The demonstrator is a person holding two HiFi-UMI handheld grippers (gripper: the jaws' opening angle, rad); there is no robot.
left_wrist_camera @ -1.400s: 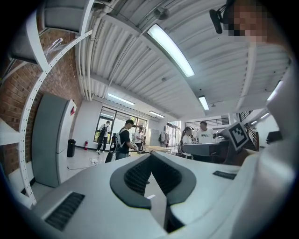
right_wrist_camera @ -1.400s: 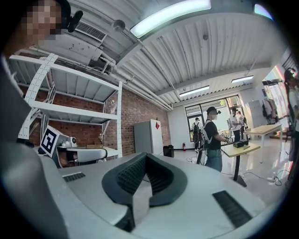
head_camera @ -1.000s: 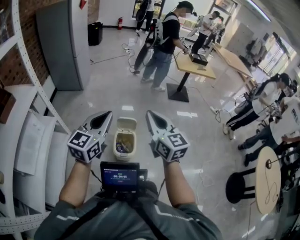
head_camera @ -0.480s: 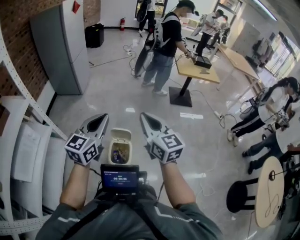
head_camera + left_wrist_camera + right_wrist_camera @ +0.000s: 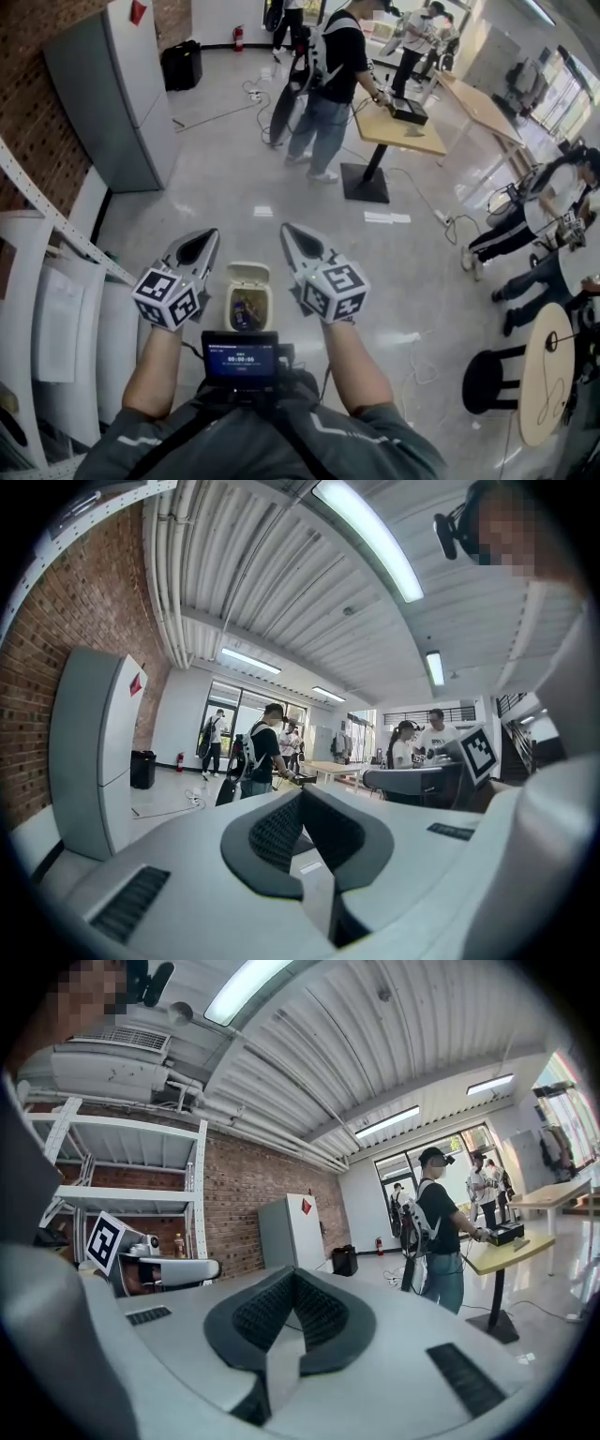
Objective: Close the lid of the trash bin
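The pale glossy floor [image 5: 225,178] fills most of the head view, and the trash bin [image 5: 230,306] stands on it directly in front of the person, low in the middle of the view. A tall grey cabinet [image 5: 103,94] stands far beyond the bin to the left, against a brick wall. A wooden bench [image 5: 412,127], with a person [image 5: 328,84] working at it, stands far beyond the bin to the right. The bin is small and cream-coloured with rounded corners, and dark rubbish shows in its open mouth. Both forearms reach forward and down, one on each side of the bin. The left gripper [image 5: 204,240] is above and just left of the bin, with its tip pointing away from the person. The right gripper [image 5: 289,232] mirrors it just right of the bin. Neither touches the bin. In its own view, the left gripper [image 5: 302,803] has its dark pads pressed together on nothing, and the right gripper [image 5: 292,1283] is likewise closed and empty. The lid [image 5: 249,274] is swung up and back on the bin's far edge, its hollow underside facing the camera.
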